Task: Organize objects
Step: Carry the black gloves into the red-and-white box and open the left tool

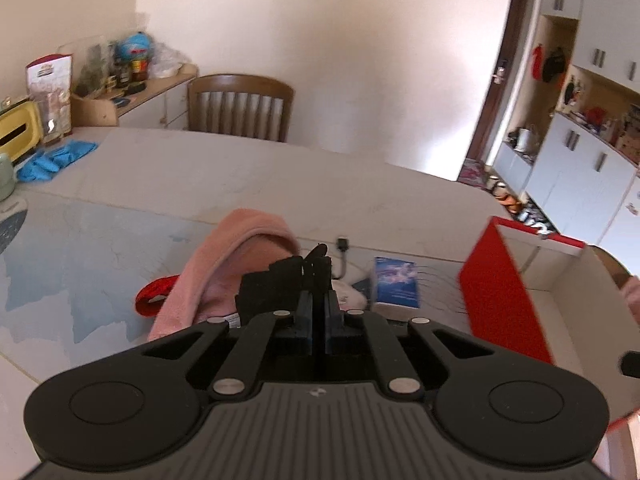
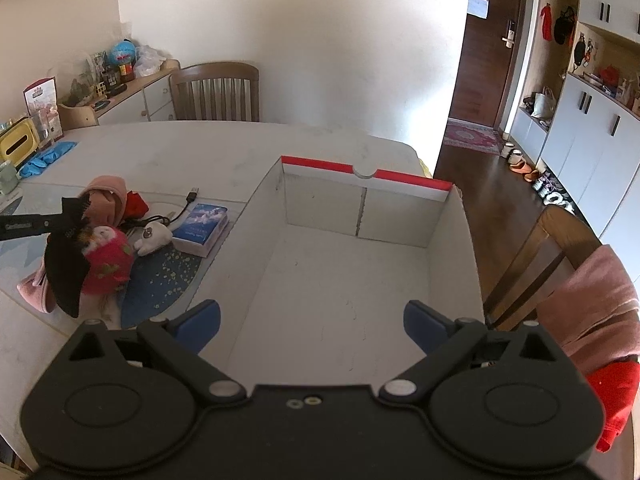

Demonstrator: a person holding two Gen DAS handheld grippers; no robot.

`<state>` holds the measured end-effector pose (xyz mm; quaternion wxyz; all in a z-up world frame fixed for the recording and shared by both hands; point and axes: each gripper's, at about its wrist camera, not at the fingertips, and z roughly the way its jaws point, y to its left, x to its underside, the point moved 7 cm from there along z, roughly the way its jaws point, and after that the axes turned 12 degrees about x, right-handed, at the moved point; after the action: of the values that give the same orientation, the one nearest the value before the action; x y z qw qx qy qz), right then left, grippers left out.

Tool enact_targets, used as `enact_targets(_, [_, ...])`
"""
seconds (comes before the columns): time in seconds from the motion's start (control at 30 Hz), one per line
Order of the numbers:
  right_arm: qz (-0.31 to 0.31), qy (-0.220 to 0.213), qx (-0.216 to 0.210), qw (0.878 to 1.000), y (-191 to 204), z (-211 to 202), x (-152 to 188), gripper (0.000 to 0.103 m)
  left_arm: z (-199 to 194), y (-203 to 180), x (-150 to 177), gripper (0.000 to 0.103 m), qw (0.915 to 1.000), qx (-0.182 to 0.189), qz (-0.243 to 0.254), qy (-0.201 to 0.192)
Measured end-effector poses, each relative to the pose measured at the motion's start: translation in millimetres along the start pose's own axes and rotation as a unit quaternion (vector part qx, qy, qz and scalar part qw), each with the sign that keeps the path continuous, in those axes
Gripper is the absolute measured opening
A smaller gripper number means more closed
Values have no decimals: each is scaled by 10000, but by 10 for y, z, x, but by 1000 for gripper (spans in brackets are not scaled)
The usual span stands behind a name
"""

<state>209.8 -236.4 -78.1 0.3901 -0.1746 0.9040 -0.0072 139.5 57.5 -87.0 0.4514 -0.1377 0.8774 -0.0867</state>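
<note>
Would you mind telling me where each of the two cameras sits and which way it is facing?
Left wrist: on the left tongs, facing across the table over the pink towel and book; its shut tongs pinch a black cloth.
Right wrist: on the right tongs, looking down into the box; its open blue fingers show.
Shared: box, book, towel, far chair; the right view also shows the left tongs holding the cloth.

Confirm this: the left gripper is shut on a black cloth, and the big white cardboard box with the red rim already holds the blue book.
Not quite. The big white cardboard box with the red rim holds nothing; the blue book lies on the table left of it, as the right wrist view shows. The left gripper is indeed shut on the black cloth.
</note>
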Motion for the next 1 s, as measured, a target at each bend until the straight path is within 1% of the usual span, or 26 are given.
enact_targets(0.13, [8,-40,-6,10000,-44,-23,-13,97,-131,-243,-88,4,9992,346,187,27])
enact_targets(0.33, [79,-96,20,9999,-146,-69,-5,96,-204,-679,-237,4,9946,930,455,76])
enact_targets(0.47, [120,-117,61,9998,-230,-92,11,96,-160,-979,-287,4,9897,1230,724,105])
enact_targets(0.67, [148,-134,142,9997,-362,-93,35,95,-37,-1327,-309,4,9830,1601,887,174])
enact_targets(0.73, [97,-137,239,9996,-433,-51,38,94,13,-1414,-299,4,9808,1698,926,232])
enact_targets(0.8, [122,-83,447,9989,-562,35,42,91,53,-1518,-283,4,9785,1775,1017,271])
enact_targets(0.9, [189,115,754,9969,-771,211,78,80,96,-1649,-221,4,9755,1863,1120,343])
enact_targets(0.97, [198,311,841,9958,-859,336,126,67,139,-1740,-207,4,9740,1909,1161,381])
enact_targets(1.0, [203,398,848,9954,-876,387,155,64,157,-1779,-205,4,9731,1945,1171,397])
